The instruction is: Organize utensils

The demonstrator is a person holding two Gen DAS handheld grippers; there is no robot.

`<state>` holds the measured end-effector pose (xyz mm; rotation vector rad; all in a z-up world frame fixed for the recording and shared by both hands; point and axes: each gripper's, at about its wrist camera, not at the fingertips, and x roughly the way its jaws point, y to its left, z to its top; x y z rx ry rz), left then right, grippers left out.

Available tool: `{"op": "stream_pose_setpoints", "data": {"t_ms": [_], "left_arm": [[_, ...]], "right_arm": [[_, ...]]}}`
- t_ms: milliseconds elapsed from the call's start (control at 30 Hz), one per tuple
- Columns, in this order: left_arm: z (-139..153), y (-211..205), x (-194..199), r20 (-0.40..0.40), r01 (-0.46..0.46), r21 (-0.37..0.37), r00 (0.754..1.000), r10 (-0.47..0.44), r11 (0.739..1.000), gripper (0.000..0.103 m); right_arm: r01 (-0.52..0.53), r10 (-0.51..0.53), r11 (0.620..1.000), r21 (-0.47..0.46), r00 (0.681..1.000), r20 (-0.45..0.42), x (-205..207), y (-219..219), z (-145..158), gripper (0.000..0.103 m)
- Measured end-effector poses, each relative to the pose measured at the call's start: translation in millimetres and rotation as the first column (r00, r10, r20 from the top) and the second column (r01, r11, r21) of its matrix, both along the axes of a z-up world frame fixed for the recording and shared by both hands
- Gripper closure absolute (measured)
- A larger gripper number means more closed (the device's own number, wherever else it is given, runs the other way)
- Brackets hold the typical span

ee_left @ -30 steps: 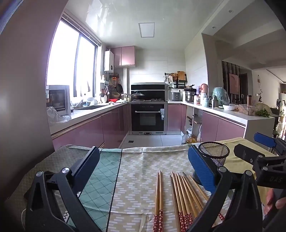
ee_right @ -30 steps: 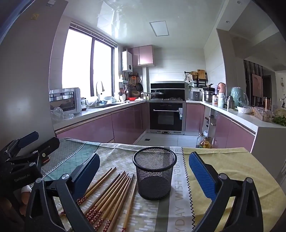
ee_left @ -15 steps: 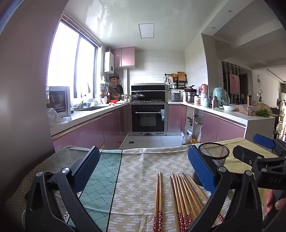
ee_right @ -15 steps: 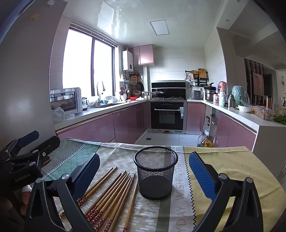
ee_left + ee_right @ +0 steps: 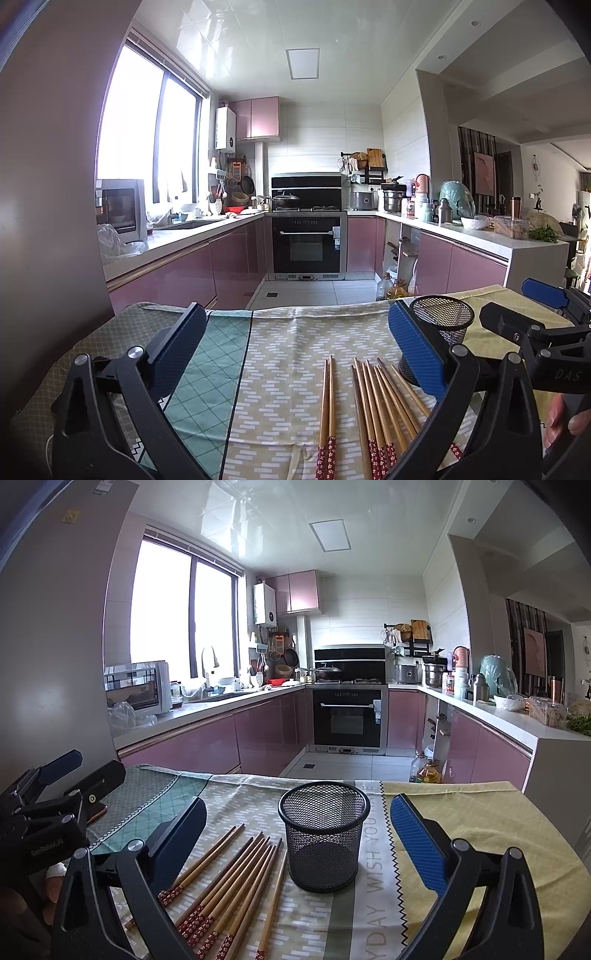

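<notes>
Because the wooden chopsticks (image 5: 236, 882) lie flat on the patterned tablecloth (image 5: 461, 812) just to the left of the black mesh holder (image 5: 324, 836), that upright holder serves here as the landmark. Their long axes run roughly toward the far edge of the cloth, the red-patterned ends nearest the cameras and the plain tips pointing away; one pair (image 5: 327, 406) lies slightly apart, farther from the holder than the main bundle (image 5: 384, 406). The nearest stick of the bundle lies just beside the holder's base; whether it touches cannot be told. The left gripper (image 5: 295, 350) hangs above the cloth with its jaws spread wide and empty, the chopsticks lying between and just ahead of the blue pads (image 5: 415, 354). The right gripper (image 5: 295, 834), likewise wide open and empty, frames the holder itself, with the chopsticks off toward its left finger. By this layout the left gripper appears the nearer to the sticks, and a grasp would close across their long axis.
</notes>
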<state>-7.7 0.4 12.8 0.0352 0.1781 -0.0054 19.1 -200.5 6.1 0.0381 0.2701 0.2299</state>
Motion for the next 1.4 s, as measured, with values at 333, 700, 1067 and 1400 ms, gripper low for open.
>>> {"op": "stream_pose_setpoints", "data": {"t_ms": [333, 700, 1067, 1400], "left_arm": [[1.6, -1.1, -0.3, 0.000, 0.000, 0.001, 1.000, 0.000, 1.000, 0.006], [1.9, -1.3, -0.2, 0.000, -0.001, 0.002, 1.000, 0.001, 1.000, 0.006], [0.4, -0.5, -0.8, 0.002, 0.000, 0.002, 1.000, 0.000, 1.000, 0.006], [-0.3, 0.0, 1.3, -0.001, 0.000, 0.001, 1.000, 0.000, 1.000, 0.006]], "right_arm": [[-0.002, 0.002, 1.000, 0.003, 1.000, 0.000, 1.2, -0.1, -0.1, 0.006], [-0.002, 0.002, 1.000, 0.004, 1.000, -0.002, 1.8, -0.1, -0.4, 0.006], [0.002, -0.001, 1.000, 0.011, 1.000, -0.007, 0.8, -2.1, -2.4, 0.006], [-0.001, 0.001, 1.000, 0.010, 1.000, -0.013, 0.7, -2.0, -2.7, 0.006]]}}
